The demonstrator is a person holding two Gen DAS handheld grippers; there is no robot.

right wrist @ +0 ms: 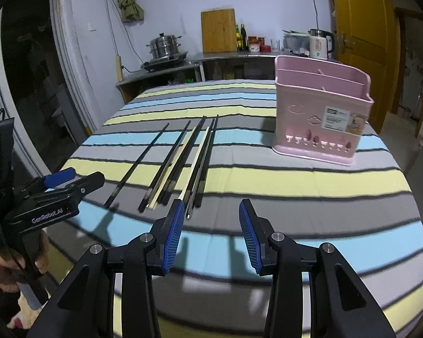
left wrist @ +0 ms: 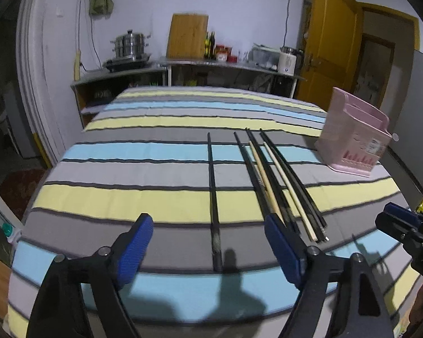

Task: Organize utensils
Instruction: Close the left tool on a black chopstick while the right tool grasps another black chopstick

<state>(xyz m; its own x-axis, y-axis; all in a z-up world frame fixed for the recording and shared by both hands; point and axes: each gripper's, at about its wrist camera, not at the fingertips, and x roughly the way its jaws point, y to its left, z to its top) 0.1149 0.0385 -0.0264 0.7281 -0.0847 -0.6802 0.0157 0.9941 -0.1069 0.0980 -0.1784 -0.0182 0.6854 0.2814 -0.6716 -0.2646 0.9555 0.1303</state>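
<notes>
The work surface is a table under a striped cloth in grey, yellow and blue bands. A pink utensil holder stands upright on the cloth's far right, its compartments open at the top, well apart from the utensils. Behind the table a counter carries a steel steamer pot, a wooden cutting board leaning on the wall, and a white kettle. The chopsticks lie flat mid-table in a loose fan, long axes running from near edge to far edge; one black chopstick lies alone, left of the bundle. Nothing lies between them and either tool. The left gripper points obliquely down at the cloth, jaws spread wide straddling the lone stick's near end without touching it. The right gripper is likewise angled down, jaws apart and empty, just short of the bundle's near ends. A hand grasps the left tool's handle.
</notes>
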